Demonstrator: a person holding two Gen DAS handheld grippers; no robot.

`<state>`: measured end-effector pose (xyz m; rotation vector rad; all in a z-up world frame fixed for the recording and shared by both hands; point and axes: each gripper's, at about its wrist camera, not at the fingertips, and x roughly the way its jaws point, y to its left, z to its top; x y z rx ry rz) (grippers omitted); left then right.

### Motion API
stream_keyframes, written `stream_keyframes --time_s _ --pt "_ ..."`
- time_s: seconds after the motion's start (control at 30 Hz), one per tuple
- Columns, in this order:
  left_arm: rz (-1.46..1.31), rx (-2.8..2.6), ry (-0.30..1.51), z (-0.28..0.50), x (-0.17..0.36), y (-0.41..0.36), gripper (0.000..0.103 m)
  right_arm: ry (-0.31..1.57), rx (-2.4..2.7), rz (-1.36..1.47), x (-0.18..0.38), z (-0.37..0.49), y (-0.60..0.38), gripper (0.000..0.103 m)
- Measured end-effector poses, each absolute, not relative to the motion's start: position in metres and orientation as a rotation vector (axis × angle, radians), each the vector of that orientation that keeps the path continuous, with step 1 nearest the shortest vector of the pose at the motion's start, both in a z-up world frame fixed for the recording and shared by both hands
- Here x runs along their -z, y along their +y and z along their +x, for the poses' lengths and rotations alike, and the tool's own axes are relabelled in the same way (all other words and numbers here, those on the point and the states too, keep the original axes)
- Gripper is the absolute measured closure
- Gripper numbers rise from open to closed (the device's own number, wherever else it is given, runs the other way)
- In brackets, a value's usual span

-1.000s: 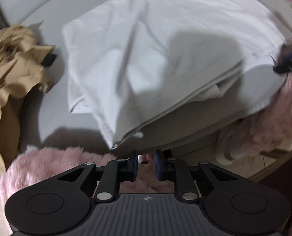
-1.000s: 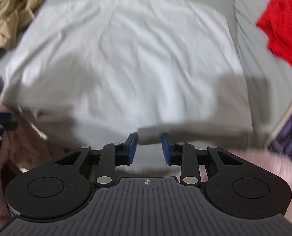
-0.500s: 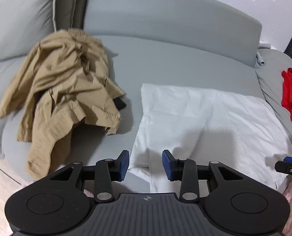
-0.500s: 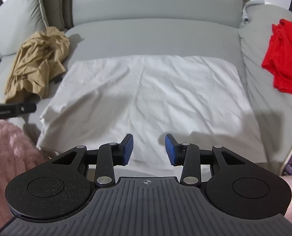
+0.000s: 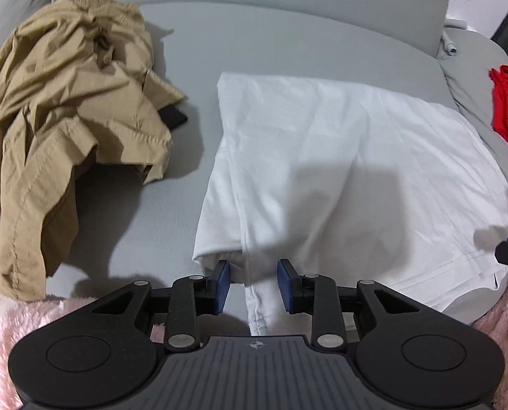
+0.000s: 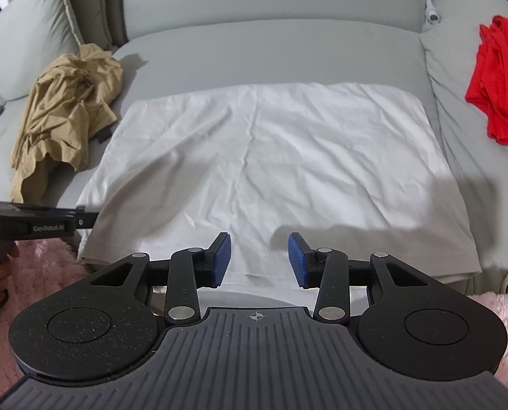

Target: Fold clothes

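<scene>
Grey sofa (image 6: 271, 48) carries the white garment (image 6: 271, 157) folded flat mid-seat, w/ crumpled tan garment (image 5: 66, 102) to its left & red one (image 6: 500, 78) on the right, while left gripper (image 5: 253, 285) & right gripper (image 6: 259, 260), both just spread apart w/ nothing pinched, hover at the white garment's near edge.

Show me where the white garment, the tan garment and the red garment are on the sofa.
white garment (image 6: 271, 157), right wrist view, on its flat middle.
tan garment (image 5: 66, 102), left wrist view, on the crumpled middle of the heap.
red garment (image 6: 500, 78), right wrist view, on its folded middle.
</scene>
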<state>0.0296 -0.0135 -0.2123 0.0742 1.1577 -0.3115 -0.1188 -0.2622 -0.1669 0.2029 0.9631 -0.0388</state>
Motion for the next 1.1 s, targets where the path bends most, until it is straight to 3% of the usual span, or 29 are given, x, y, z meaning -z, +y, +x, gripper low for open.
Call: stream_keyframes --time_s 0.07,0.1,0.13,0.43,0.63,0.7,0.87,1.0,1.1 --pt "0.064 0.317 1.161 0.03 0.213 -0.012 0.078 0.967 0.038 0.2 0.168 -0.119 -0.261 0.06" --pt "0.056 0.322 1.162 0.031 0.213 -0.011 0.095 0.969 0.038 0.201 0.168 -0.118 -0.262 0.06" --pt "0.05 0.325 1.158 0.03 0.212 -0.01 0.099 0.97 0.039 0.206 0.168 -0.118 -0.262 0.06" --pt "0.296 0.326 0.995 0.022 0.161 0.001 0.102 0.963 0.039 0.187 0.162 -0.112 -0.261 0.06" --pt "0.427 0.351 1.064 0.029 0.166 -0.006 0.09 0.975 0.03 0.19 0.162 -0.109 -0.262 0.059" --pt "0.37 0.401 1.058 0.028 0.153 -0.007 0.066 0.968 0.033 0.189 0.158 -0.112 -0.268 0.053" --pt "0.304 0.516 0.975 0.021 0.115 -0.03 0.054 0.933 0.121 0.174 0.141 -0.124 -0.308 0.049" --pt "0.304 0.594 0.936 0.016 0.117 -0.076 0.055 0.935 0.222 0.153 0.136 -0.13 -0.345 0.051" --pt "0.338 0.609 0.951 0.013 0.142 -0.109 0.065 0.965 0.276 0.123 0.139 -0.13 -0.378 0.074"
